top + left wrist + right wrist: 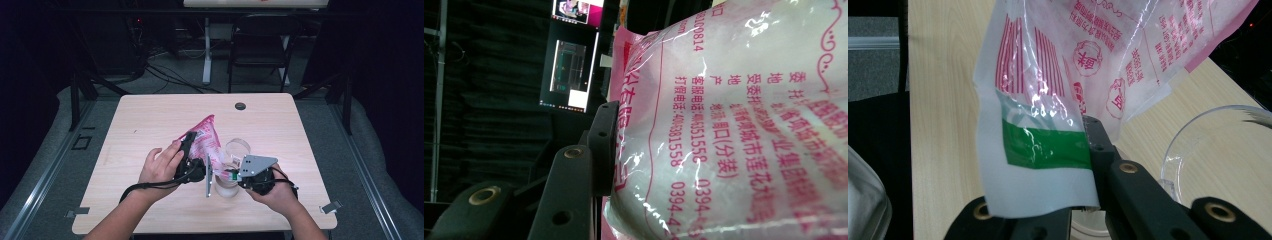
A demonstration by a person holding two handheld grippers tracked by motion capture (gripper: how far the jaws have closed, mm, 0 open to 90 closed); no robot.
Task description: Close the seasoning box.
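1. I have the worktop (pixel 150 125) under me, a pale wooden slab with a small dark round grommet (pixel 240 106) near its far edge; everything I handle sits at the near middle of it.
2. The pink and white plastic bag (pixel 206 137) is the biggest thing in play. It hangs tilted above the worktop, its pink top pointing toward the far edge and its lower end coming down beside the clear cups. Red printed characters cover its side, and there is a green band on the clear lower corner in the right gripper view.
3. My left gripper (pixel 192 162) is clamped on the bag's side from the left. In the left gripper view one black jaw presses flat against the bulging film, so the jaws stand partly closed with the full bag between them.
4. My right gripper (pixel 234 175) sits just right of the bag's lower end. Its jaws are pinched tight on the thin film of the bag's corner, right at the green band.
5. Two clear plastic cups (pixel 237 148) stand on the worktop just beside the bag's lower end, one behind the other; a curved cup rim shows right of the jaws in the right gripper view.
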